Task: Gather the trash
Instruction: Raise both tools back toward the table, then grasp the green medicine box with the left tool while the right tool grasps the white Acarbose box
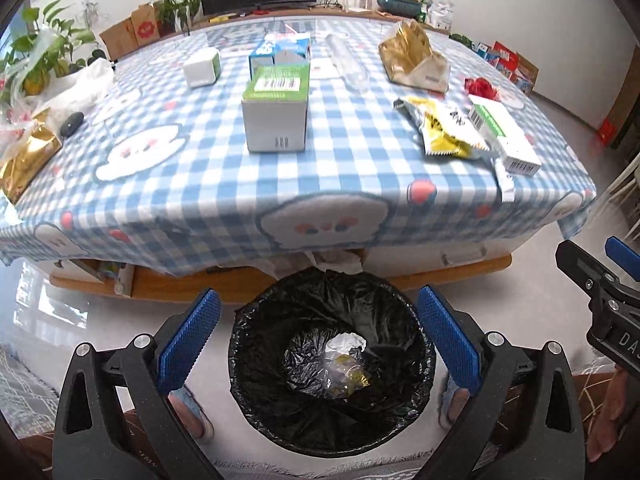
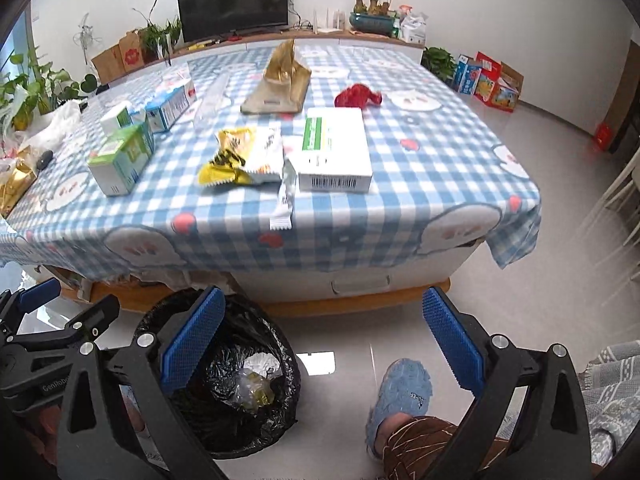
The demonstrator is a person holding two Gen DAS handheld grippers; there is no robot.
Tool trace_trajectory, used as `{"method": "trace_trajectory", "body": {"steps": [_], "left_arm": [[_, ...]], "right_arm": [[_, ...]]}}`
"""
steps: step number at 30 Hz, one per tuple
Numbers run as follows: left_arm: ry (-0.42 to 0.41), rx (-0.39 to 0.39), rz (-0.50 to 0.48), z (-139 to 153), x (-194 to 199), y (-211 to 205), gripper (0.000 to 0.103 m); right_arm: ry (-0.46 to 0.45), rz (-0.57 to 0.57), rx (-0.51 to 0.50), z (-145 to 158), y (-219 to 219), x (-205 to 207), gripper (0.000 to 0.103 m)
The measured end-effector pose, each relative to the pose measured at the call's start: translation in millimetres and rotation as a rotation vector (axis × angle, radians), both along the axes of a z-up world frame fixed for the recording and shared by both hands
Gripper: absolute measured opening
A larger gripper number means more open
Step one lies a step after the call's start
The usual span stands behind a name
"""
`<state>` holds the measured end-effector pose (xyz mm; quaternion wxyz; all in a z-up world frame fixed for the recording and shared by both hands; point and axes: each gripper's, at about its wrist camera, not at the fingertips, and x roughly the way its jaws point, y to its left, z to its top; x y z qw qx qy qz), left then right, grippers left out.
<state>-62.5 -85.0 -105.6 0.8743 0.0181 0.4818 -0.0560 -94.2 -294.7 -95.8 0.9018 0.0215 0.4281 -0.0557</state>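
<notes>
Carton [image 1: 275,107] upright, barcode end up

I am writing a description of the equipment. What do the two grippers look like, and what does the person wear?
Each gripper has a black plastic frame with silver bolts and two blue pads with a knurled texture: left gripper, right gripper. White lettering marks the black bodies, too partial to read. No cables show. The person wears fluffy light-blue slippers and brown trousers with thin pale lines.
</notes>
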Motion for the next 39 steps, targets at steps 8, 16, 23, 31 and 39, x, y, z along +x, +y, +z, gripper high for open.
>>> {"method": "trace_trajectory", "body": {"steps": [8,16,23,31,39], "left_arm": [[-0.020,-0.021,0.015,32,1,10,0.097],[-0.029,-0.007,0.027,58,15,20,0.097],[-0.036,-0.033,0.019,86,38,26,0.097],[-0.053,0.010,-0.005,98,80,18,0.097],[0.018,-0.005,0.023,62,131,24,0.096]], "right_arm": [[-0.047,-0.013,0.019,34,-8,-4,0.095],[-0.054,-0.038,0.011,67,-14,7,0.095],[-0.050,-0.052,0.006,84,-24,34,0.095],[-0.028,-0.043,-0.015,82,-32,85,0.095],[0.066,-0.037,0.010,40,-37,141,0.095]]}}
